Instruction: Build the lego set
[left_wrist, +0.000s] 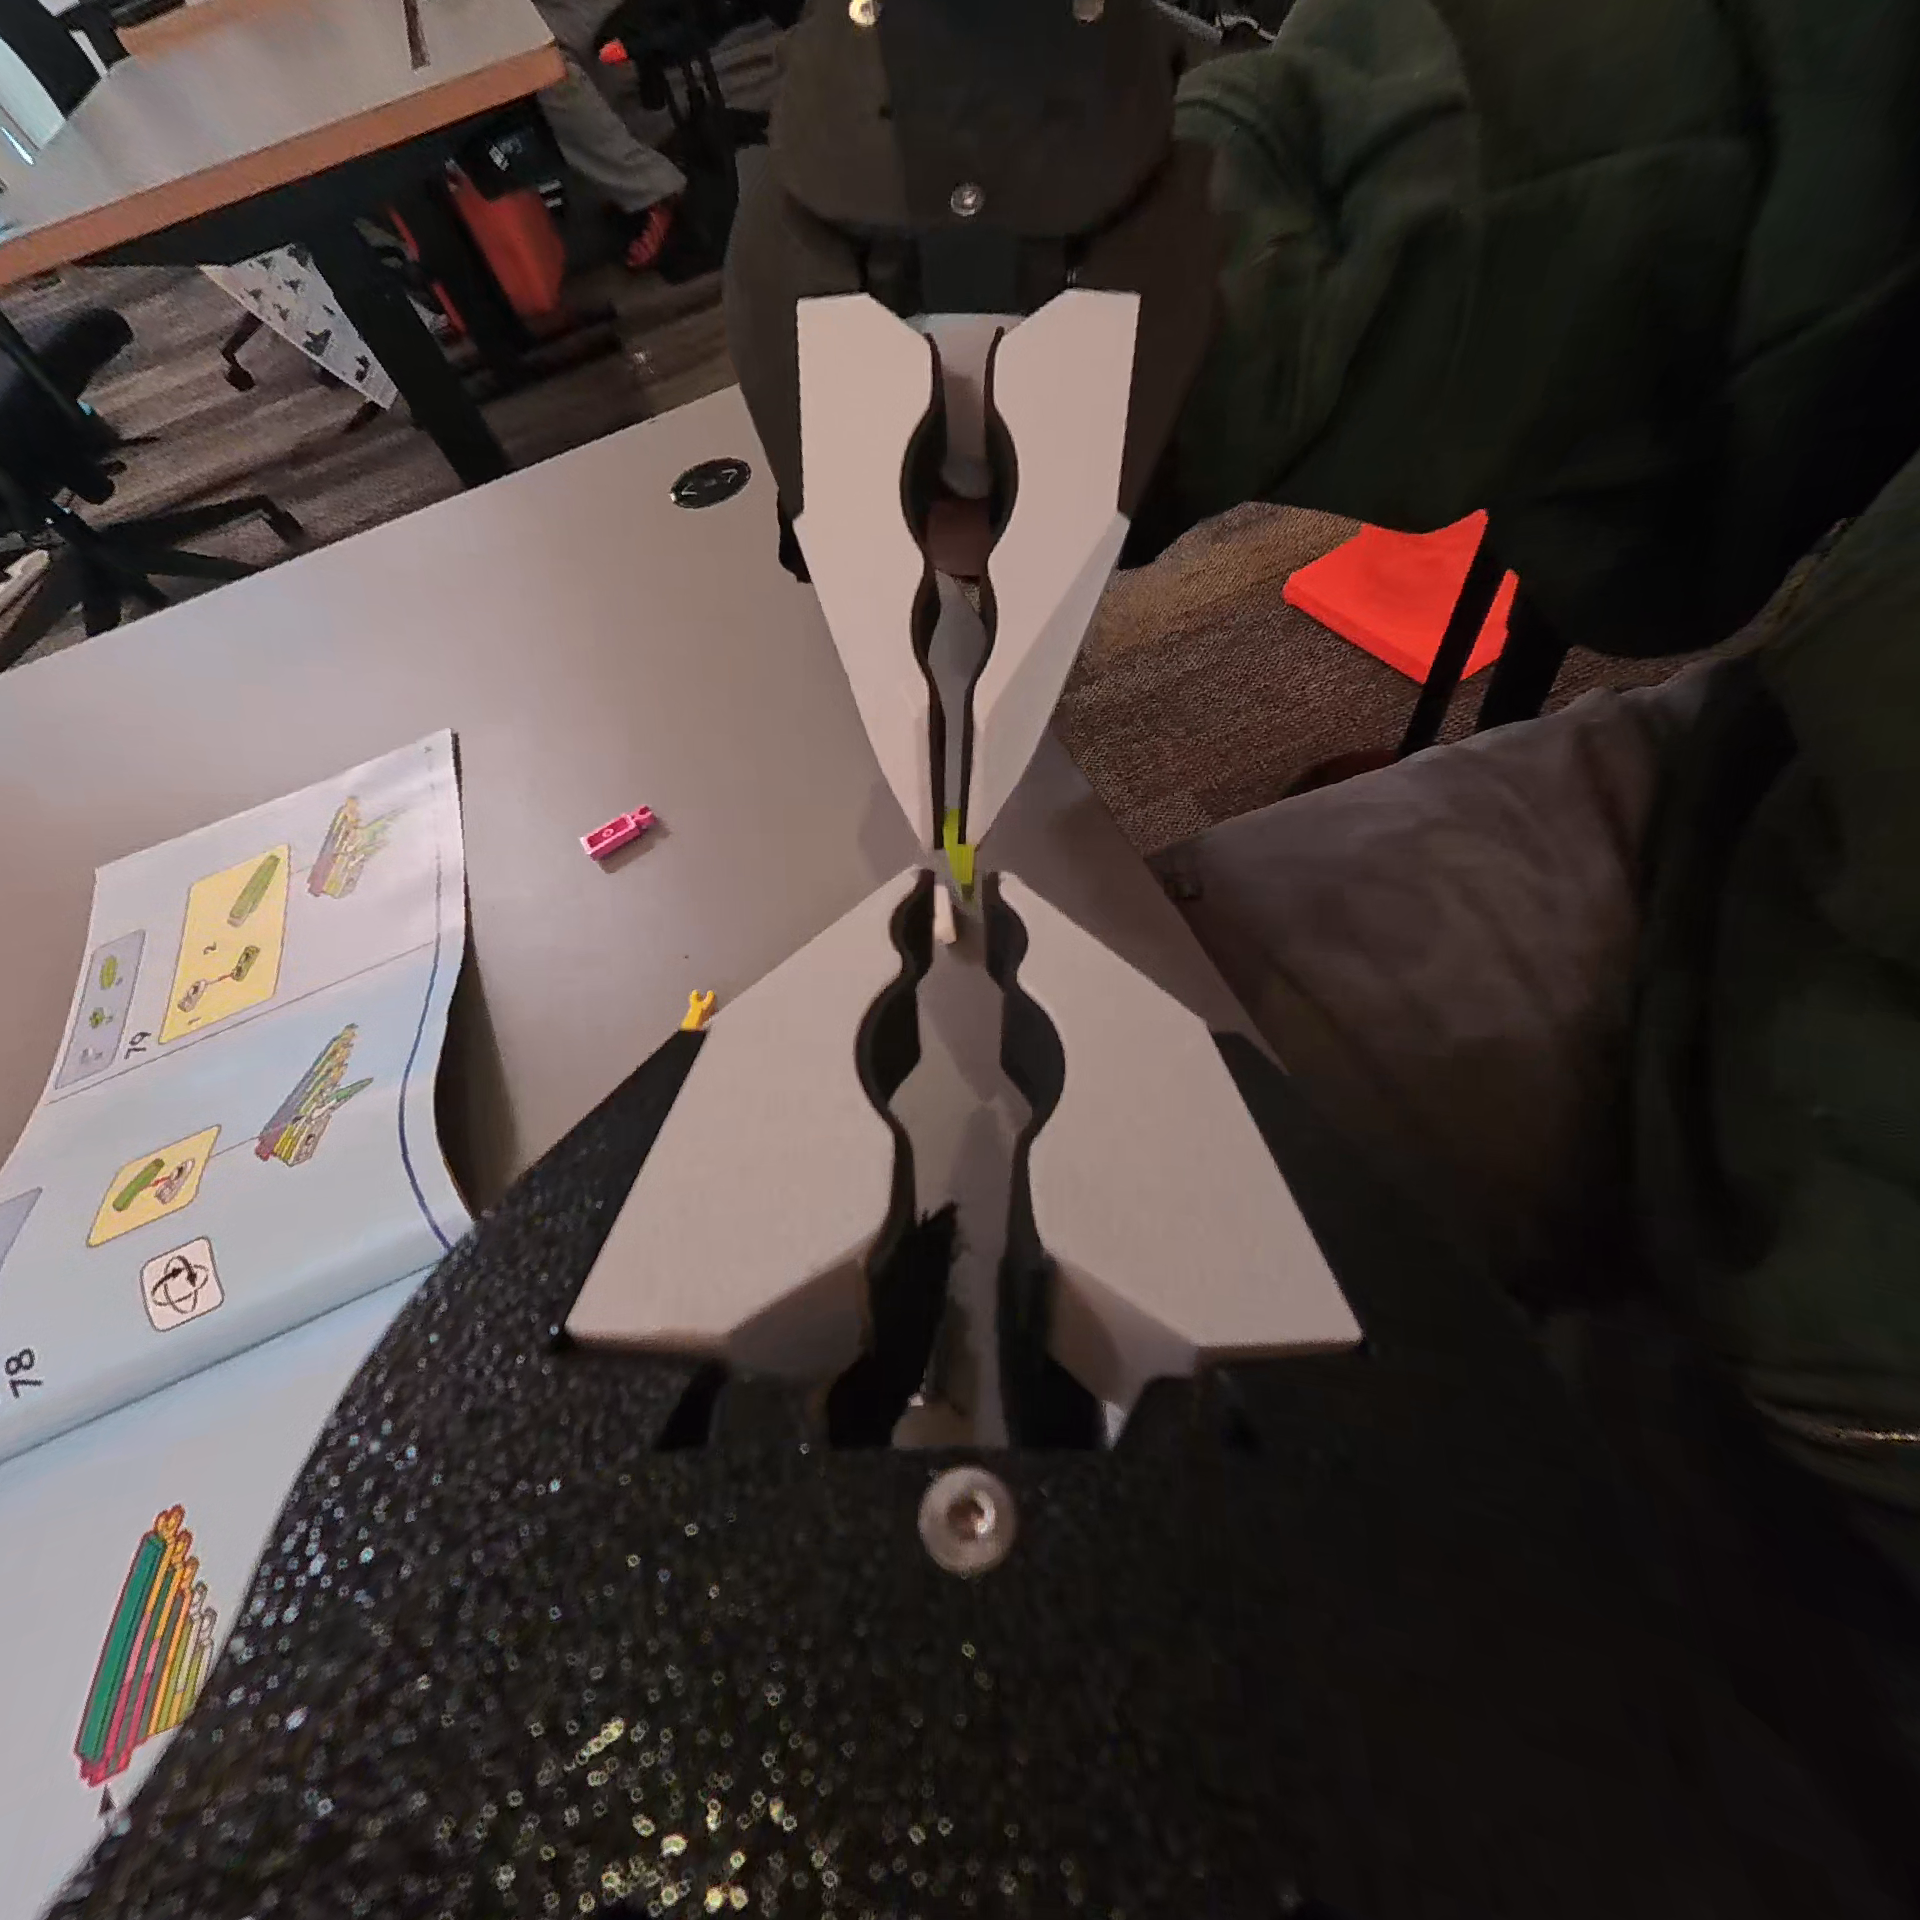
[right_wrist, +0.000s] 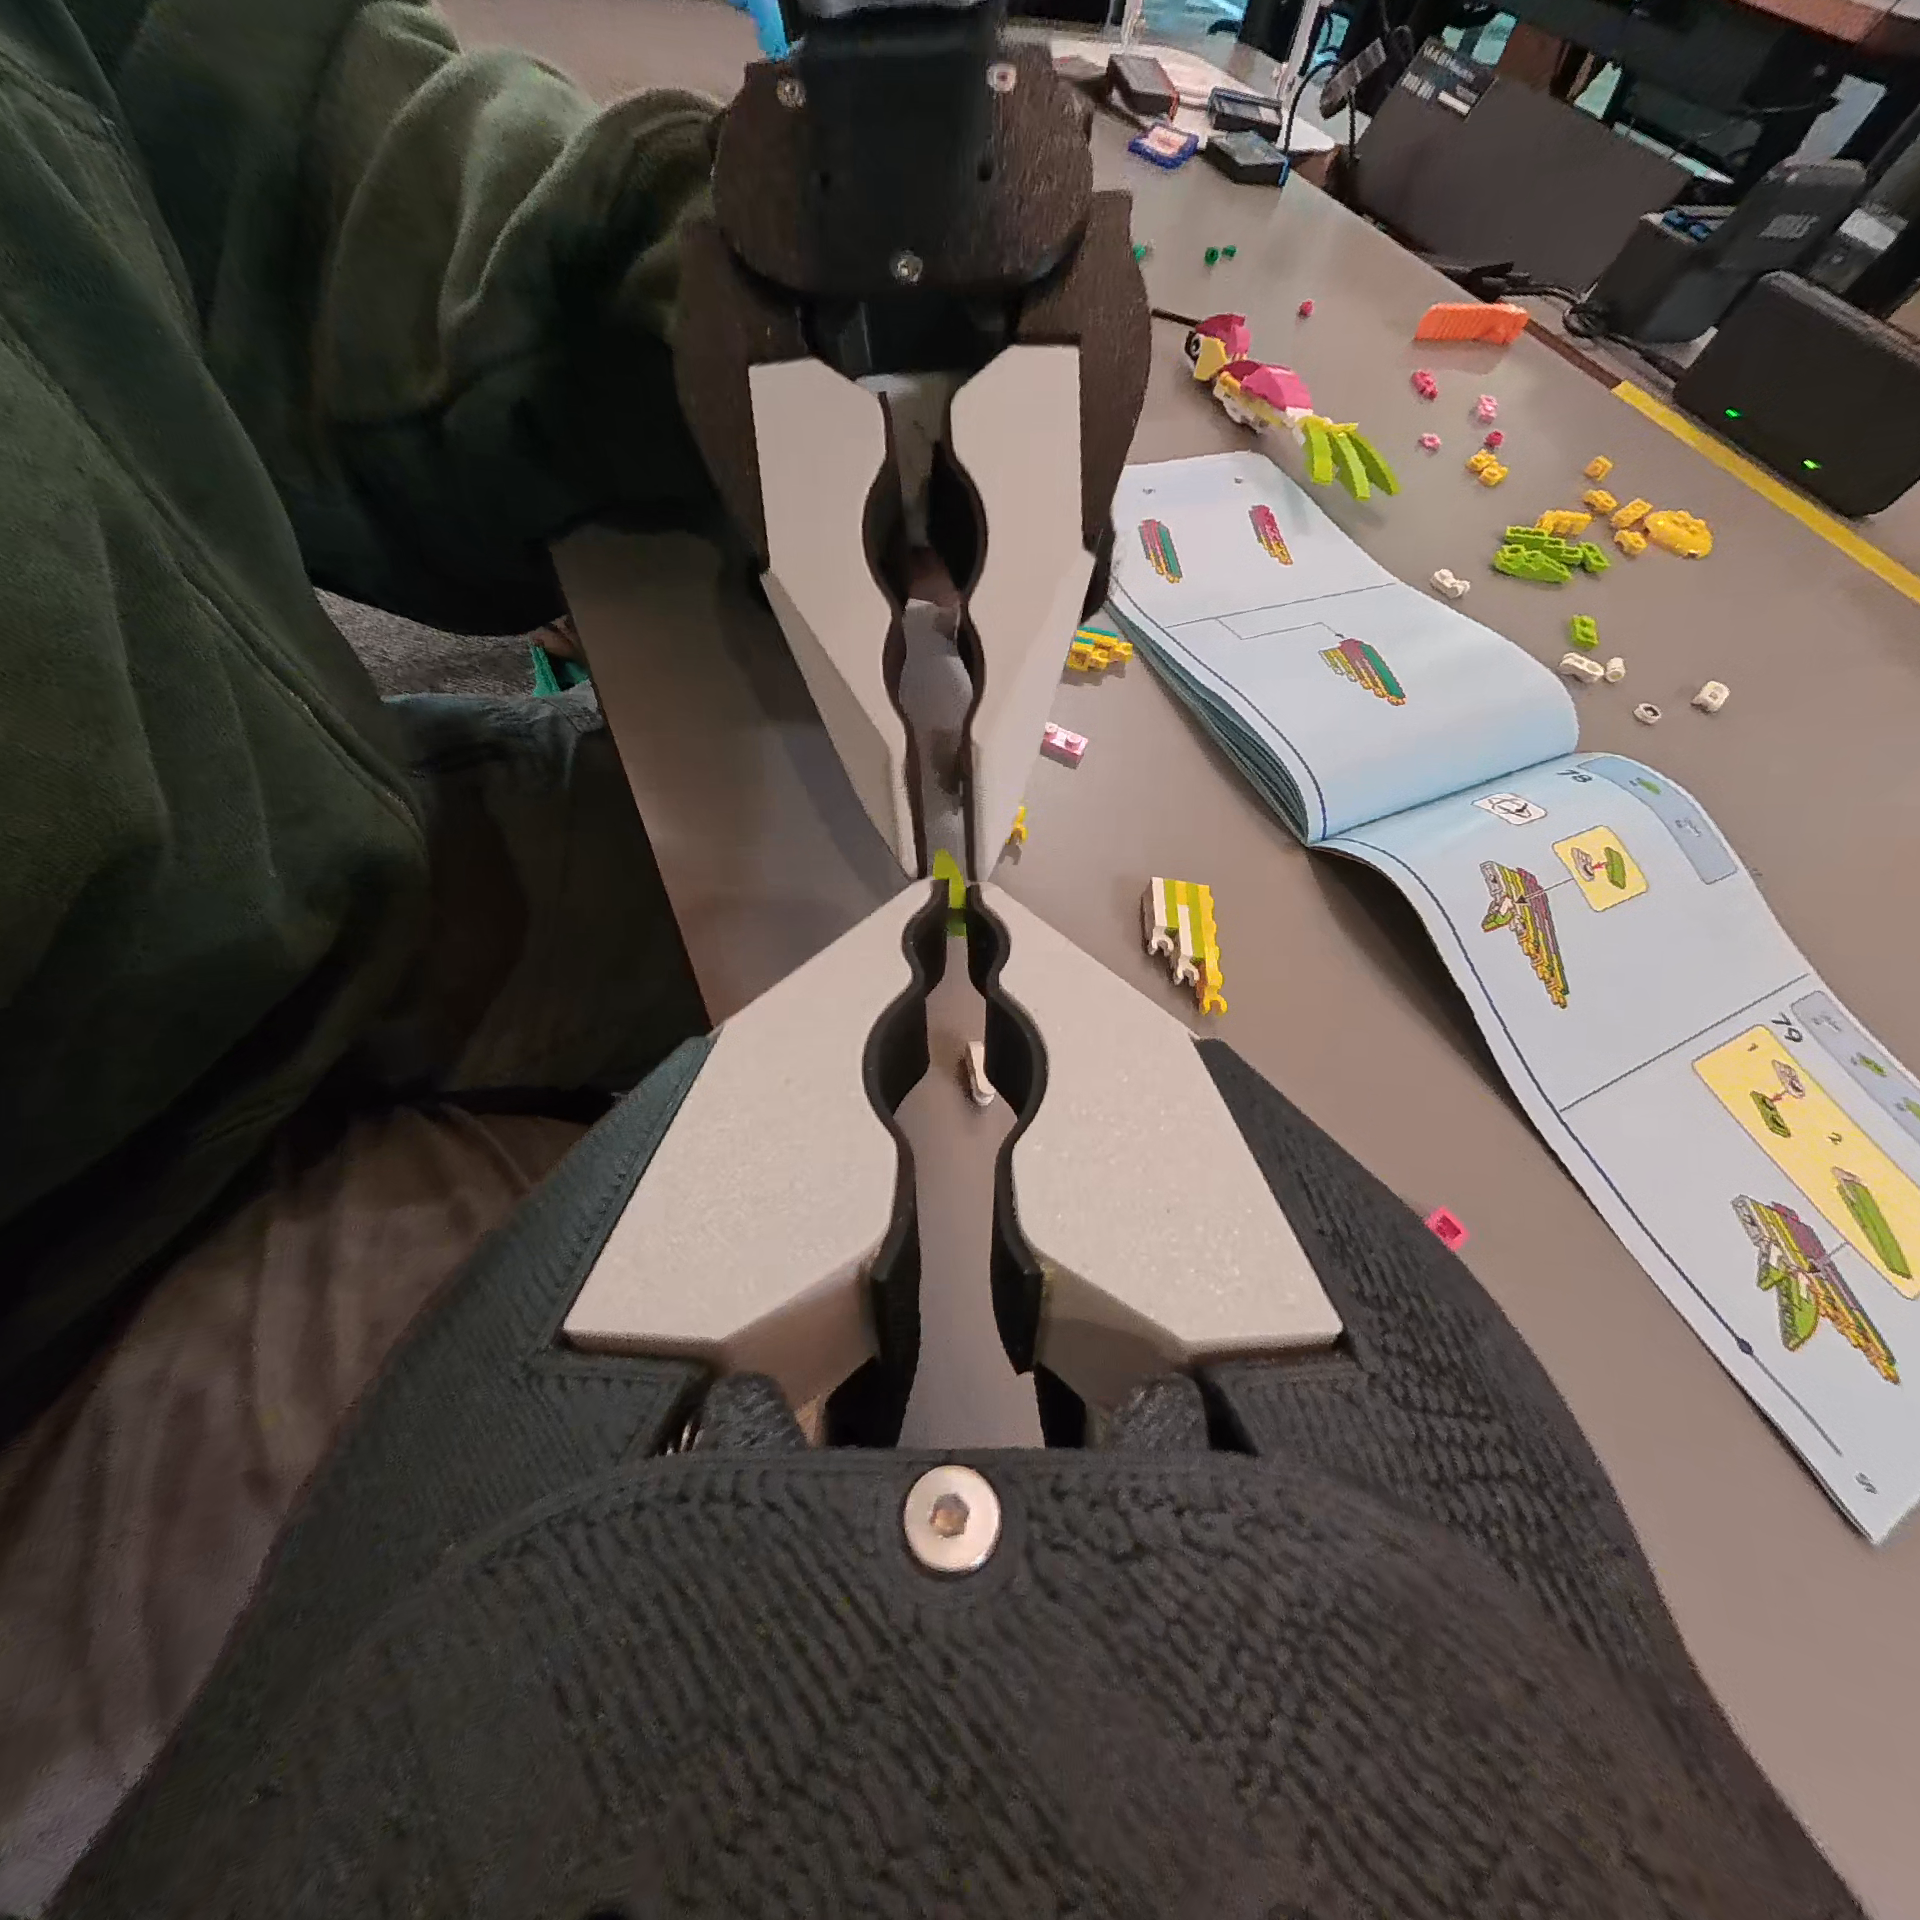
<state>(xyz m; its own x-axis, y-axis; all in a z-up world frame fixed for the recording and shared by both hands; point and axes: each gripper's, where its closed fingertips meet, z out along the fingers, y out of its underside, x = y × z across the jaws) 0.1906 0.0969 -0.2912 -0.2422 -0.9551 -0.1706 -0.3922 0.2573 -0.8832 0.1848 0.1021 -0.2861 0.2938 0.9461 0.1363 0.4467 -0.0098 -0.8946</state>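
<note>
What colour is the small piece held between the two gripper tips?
Lime green, clearest in the right wrist view.

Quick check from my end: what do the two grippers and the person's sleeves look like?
Both match: the left gripper and the right gripper have pale grey wedge-shaped fingers with wavy black inner pads, on a rough black printed body fixed with a silver hex screw. The sleeves are dark green, padded fabric.
</note>
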